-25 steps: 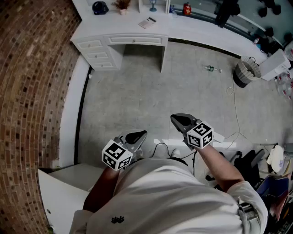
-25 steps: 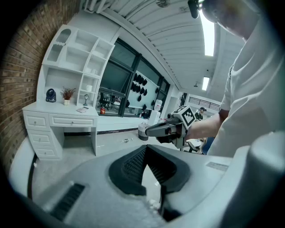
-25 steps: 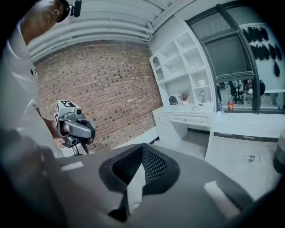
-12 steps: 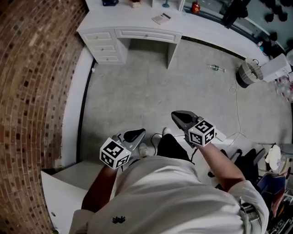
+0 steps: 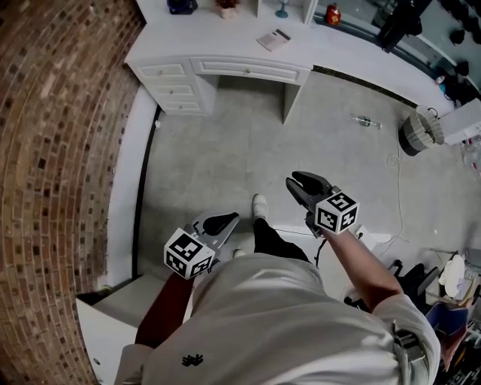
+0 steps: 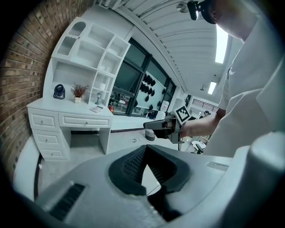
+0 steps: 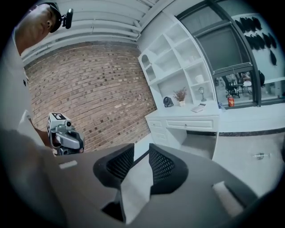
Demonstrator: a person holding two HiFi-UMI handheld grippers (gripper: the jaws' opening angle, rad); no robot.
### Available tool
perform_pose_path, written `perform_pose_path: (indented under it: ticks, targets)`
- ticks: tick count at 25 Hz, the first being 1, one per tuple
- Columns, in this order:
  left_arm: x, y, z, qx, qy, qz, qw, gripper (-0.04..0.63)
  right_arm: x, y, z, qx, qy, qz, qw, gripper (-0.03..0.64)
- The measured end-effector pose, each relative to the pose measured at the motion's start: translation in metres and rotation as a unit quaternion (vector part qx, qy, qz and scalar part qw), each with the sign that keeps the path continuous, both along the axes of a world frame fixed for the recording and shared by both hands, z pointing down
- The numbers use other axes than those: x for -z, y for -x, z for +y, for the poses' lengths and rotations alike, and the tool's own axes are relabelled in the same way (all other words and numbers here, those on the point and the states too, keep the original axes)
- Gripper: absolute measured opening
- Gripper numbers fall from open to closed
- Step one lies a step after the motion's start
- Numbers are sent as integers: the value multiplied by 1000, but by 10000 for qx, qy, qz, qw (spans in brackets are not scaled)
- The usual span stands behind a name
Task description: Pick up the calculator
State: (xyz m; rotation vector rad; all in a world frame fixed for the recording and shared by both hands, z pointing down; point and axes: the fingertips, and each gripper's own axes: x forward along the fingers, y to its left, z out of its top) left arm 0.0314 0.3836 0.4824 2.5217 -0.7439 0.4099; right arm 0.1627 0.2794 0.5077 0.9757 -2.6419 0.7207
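Note:
The calculator (image 5: pixel 273 39) is a small grey slab lying on the white desk (image 5: pixel 225 53) at the far end of the room; it also shows as a small object on the desk top in the left gripper view (image 6: pixel 95 109) and the right gripper view (image 7: pixel 197 108). Both grippers hang in the air over the floor, far short of the desk. My left gripper (image 5: pixel 218 223) (image 6: pixel 145 148) has its tips together and holds nothing. The jaws of my right gripper (image 5: pixel 301 183) (image 7: pixel 141 149) are opening, and the gap between them is empty.
A brick wall (image 5: pixel 60 150) runs along the left. A small fan (image 5: pixel 183 6) and a red can (image 5: pixel 334 15) stand on the desk. On the floor lie a bottle (image 5: pixel 366 120), a bin (image 5: pixel 421 129) and cables (image 5: pixel 391 188). A white cabinet (image 5: pixel 113 301) sits at lower left.
The person has walked toward the desk, which now sits lower and larger in the head view. The right gripper's jaws have parted. The left gripper stays shut.

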Motion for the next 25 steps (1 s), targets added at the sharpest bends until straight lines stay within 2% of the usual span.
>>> perform_pose_path:
  ticks: [8, 14, 19, 25]
  targets:
    - [17, -35, -139, -113, -101, -156, 9998, 5, 13, -28, -138, 43, -68, -105, 9999, 118]
    - [26, -51, -212, -159, -235, -126, 9995, 5, 9, -34, -211, 65, -85, -92, 9999, 118]
    - [25, -32, -260, -183, -232, -12, 9996, 5, 4, -18, -255, 5, -77, -26, 10000, 118]
    - [19, 17, -323, -452, -310, 93, 9985, 5, -4, 21, -309, -245, -72, 137, 9996, 118]
